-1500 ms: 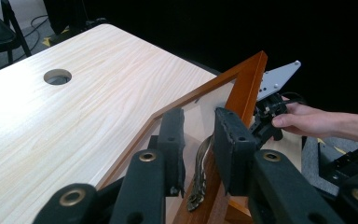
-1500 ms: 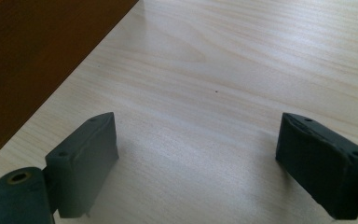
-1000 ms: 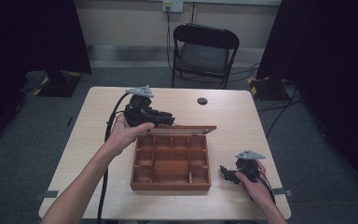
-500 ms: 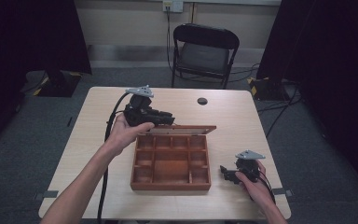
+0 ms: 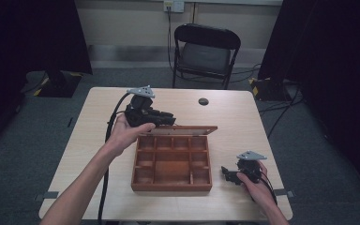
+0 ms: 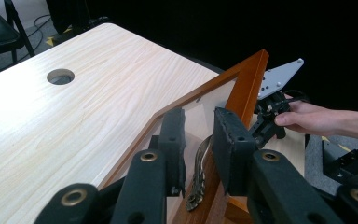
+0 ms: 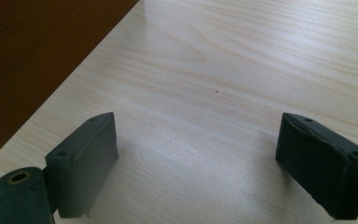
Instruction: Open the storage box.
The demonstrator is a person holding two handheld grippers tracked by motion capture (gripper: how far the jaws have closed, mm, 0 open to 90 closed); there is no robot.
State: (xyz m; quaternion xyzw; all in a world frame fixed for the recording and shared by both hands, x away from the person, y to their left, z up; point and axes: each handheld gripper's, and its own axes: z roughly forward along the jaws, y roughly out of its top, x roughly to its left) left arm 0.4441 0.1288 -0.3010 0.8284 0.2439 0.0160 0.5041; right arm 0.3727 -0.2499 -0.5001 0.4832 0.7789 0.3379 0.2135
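— Where's the box?

— Mid-table, long side across; its lid stands up along the far edge. My left gripper is clamped on that lid.

— And your right gripper?

— Jaws apart, right of the box, over bare table.

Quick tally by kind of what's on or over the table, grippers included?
Wooden compartment box, lid open: 1
Handheld grippers: 2, the left gripper at the lid, the right gripper beside the box
Round hole in the table: 1
Total: 4
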